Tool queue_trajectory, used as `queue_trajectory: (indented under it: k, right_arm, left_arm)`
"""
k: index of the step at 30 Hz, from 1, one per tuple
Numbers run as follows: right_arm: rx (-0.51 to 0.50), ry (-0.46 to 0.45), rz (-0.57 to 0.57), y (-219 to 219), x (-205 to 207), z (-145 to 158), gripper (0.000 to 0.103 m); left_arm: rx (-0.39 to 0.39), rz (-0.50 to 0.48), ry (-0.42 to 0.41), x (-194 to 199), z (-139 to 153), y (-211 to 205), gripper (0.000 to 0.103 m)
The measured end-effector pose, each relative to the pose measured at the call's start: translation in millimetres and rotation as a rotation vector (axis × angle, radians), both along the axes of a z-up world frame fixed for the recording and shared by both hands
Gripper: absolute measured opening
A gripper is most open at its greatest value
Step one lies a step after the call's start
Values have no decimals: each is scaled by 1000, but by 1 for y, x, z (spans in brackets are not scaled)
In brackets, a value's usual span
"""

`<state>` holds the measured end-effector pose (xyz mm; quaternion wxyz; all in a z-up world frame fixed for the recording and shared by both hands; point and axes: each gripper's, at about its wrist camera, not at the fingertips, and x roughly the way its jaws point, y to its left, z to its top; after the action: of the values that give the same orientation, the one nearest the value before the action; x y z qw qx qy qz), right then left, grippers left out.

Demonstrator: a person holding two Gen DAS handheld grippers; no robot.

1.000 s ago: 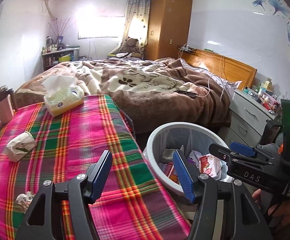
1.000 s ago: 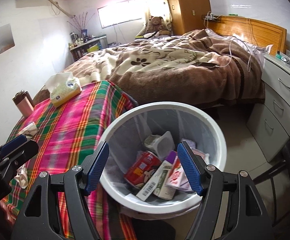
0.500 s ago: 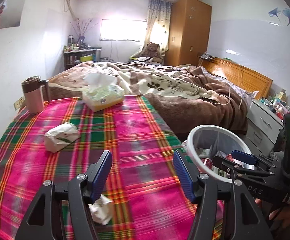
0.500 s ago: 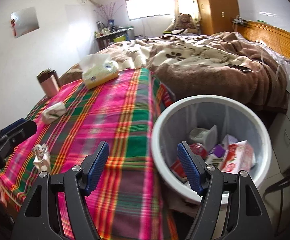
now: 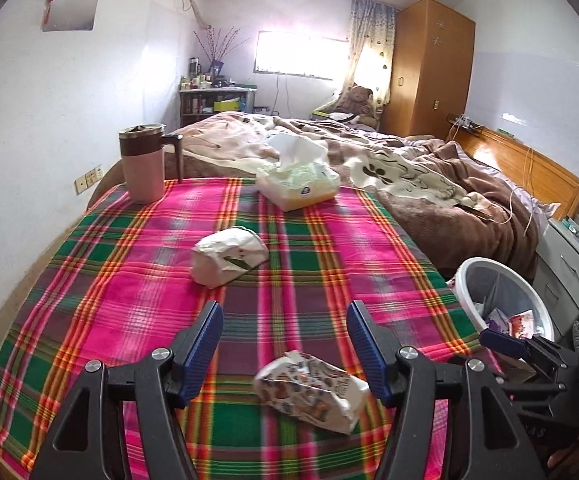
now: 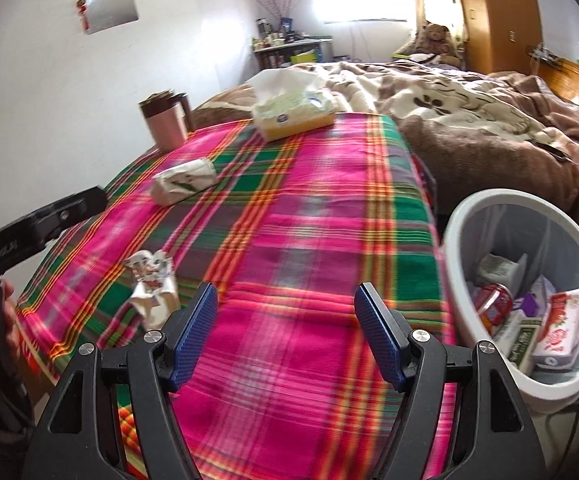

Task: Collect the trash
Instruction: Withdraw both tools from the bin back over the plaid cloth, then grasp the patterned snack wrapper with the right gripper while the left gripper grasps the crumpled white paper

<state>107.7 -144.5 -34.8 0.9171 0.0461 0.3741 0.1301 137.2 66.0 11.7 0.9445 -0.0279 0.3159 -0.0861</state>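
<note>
Two pieces of trash lie on the plaid tablecloth (image 5: 137, 264). A crumpled patterned wrapper (image 5: 313, 390) (image 6: 151, 286) sits near the front edge, just below and between the blue pads of my left gripper (image 5: 285, 346), which is open and touches nothing. A crumpled white paper pack (image 5: 229, 256) (image 6: 183, 180) lies further in. My right gripper (image 6: 285, 334) is open over bare cloth, with the wrapper to its left. The white trash bin (image 6: 469, 216) (image 5: 465, 276) stands right of the table and holds several cartons and a can.
A tissue box (image 5: 297, 184) and a pink mug (image 5: 143, 166) stand at the table's far edge. Behind is a bed with a brown blanket (image 5: 429, 184); a drawer cabinet (image 5: 565, 256) is at the right. The left gripper's body (image 6: 37, 224) shows at the right view's left edge.
Both grippers have swung left from over the bin to over the table. The wrapper and white pack now lie in front of the left gripper; the bin has shifted to the right edge.
</note>
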Motion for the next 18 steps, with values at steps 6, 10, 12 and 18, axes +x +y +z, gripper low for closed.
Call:
queue_trajectory:
  k: [6, 10, 12, 18]
  right_arm:
    - [4, -5, 118, 36, 1, -3, 72]
    - [25, 11, 186, 55, 2, -9, 72]
    - [24, 19, 215, 64, 2, -12, 72]
    - [-17, 80, 210, 82, 21, -24, 72]
  left_arm:
    - [-8, 6, 21, 18, -6, 21, 64]
    - [-20, 2, 34, 31, -11, 30, 64]
    - [-35, 5, 54, 41, -14, 37, 64]
    - [-15, 0, 74, 65, -22, 46, 64]
